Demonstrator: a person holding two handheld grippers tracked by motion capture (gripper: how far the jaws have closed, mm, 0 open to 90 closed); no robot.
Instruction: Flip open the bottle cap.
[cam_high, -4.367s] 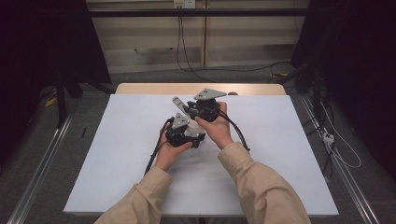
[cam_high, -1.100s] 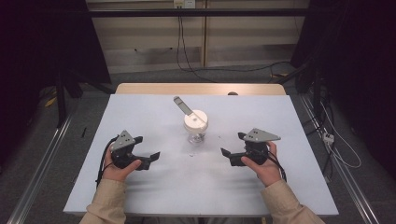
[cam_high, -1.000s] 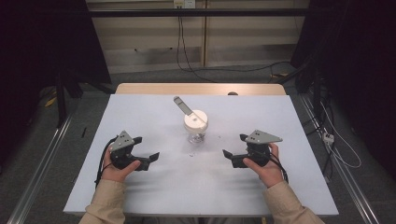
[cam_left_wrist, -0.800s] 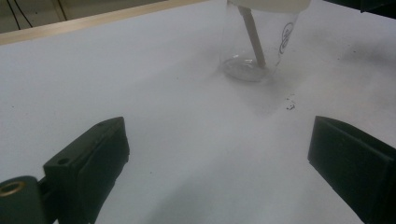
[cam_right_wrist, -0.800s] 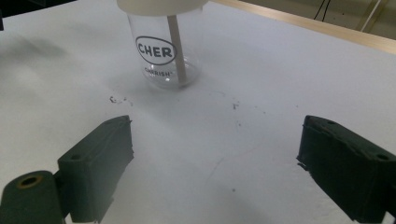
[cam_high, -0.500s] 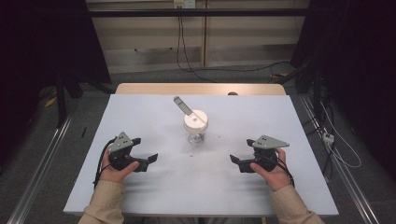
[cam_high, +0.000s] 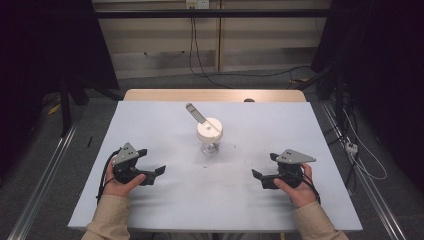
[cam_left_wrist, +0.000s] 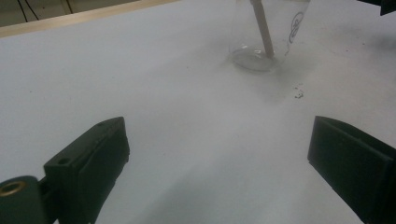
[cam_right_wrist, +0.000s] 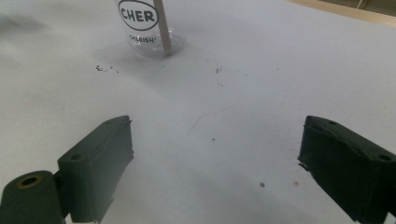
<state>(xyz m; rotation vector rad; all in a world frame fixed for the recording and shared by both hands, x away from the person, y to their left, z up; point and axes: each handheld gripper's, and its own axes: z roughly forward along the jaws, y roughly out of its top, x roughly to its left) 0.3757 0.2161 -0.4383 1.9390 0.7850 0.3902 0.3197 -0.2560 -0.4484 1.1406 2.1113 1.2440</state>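
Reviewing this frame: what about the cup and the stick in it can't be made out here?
- Cup top: cut off by the upper edge in both gripper views.
- Stick upper end: cut off by that edge too.
- Cup print: partly cut off, small line below too blurred to be sure of.
- Cup contents: hidden under the white lid in the high view.

The surface (cam_high: 165, 125) is pale grey-white, freckled with small dark specks, with a light wood edge at its far side. The cup (cam_high: 210, 135) is clear, topped by a white lid and printed with black lettering; its stick (cam_right_wrist: 162, 25) is pale tan. Both the left claw (cam_high: 152, 173) and the right claw (cam_high: 261, 178) are black. The person's sleeves (cam_high: 107, 220) are beige.
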